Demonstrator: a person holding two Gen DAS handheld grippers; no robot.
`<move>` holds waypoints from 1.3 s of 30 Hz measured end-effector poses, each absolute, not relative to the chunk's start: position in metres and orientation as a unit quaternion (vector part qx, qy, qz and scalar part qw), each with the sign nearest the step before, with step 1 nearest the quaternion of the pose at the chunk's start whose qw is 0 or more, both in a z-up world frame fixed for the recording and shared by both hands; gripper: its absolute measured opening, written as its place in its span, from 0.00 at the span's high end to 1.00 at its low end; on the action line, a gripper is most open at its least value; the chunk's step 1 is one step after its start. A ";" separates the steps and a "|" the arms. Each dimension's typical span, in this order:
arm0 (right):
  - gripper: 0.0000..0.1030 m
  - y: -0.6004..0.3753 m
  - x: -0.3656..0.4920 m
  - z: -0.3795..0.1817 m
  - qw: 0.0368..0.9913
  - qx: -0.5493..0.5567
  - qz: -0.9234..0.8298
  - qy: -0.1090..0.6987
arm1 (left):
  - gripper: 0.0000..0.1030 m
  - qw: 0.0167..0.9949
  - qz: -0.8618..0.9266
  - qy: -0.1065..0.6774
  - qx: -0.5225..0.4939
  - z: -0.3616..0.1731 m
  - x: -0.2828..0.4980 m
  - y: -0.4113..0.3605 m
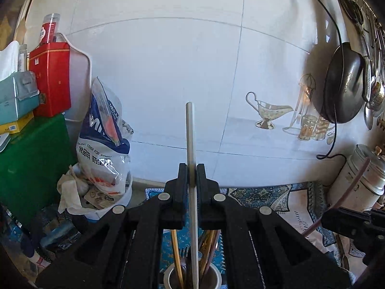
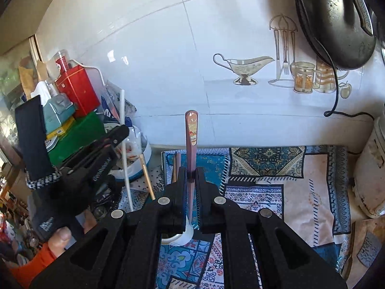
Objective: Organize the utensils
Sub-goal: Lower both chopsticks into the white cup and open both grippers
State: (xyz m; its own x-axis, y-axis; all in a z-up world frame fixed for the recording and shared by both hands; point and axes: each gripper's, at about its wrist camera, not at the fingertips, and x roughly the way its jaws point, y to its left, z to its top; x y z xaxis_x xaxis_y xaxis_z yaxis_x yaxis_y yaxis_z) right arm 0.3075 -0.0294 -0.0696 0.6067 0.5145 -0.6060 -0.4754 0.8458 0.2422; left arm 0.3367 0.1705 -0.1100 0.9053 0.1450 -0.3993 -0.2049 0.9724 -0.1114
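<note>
Care now means lifting straight: left gripper (image 1: 191, 175), clamped on a white chopstick (image 1: 191, 144) above the near holder cup (image 1: 192, 277), and right gripper (image 2: 191, 178), clamped on a brown spoon (image 2: 191, 139), should avoid snagging remaining utensils.

My right gripper (image 2: 191, 180) is clamped on a brown-handled spoon (image 2: 191, 130), which stands upright between the jaws; its decorated handle end points up toward the white tiled wall (image 2: 149, 55), and its white bowl shows below the pads. To the left I see my left gripper (image 2: 120, 132) pinching a white stick (image 2: 125, 159), with a thumb and an orange sleeve (image 2: 31, 262) beneath it. Under my jaws sits the rim of a white cup (image 2: 170, 240) on a patterned blue cloth (image 2: 276, 187). A black pan (image 2: 336, 19) hangs at upper right. A red tin (image 2: 79, 91) and a green box (image 2: 79, 132) are stacked at left.
</note>
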 end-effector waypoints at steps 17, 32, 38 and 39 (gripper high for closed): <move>0.94 -0.001 0.330 -0.135 0.855 0.027 0.285 0.432 | 0.95 0.968 0.127 0.198 -0.084 -0.167 0.353 0.180; 0.85 -0.008 0.327 -0.117 0.841 -0.010 0.323 0.434 | 0.87 0.955 0.101 0.269 -0.069 -0.146 0.315 0.154; 0.85 -0.046 0.300 -0.072 0.863 -0.022 0.343 0.371 | 0.71 0.951 0.113 0.265 -0.115 -0.105 0.272 0.144; 0.85 -0.050 0.296 -0.066 0.867 -0.025 0.343 0.360 | 0.69 0.952 0.114 0.257 -0.120 -0.096 0.263 0.142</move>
State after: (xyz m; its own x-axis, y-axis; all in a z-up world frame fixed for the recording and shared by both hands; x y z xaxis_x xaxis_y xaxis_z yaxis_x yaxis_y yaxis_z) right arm 0.2963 -0.0496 -0.0657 0.5061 0.5772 -0.6409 -0.6132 0.7633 0.2032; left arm 0.2635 0.1415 -0.0964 0.8421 0.1544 -0.5168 -0.2780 0.9453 -0.1705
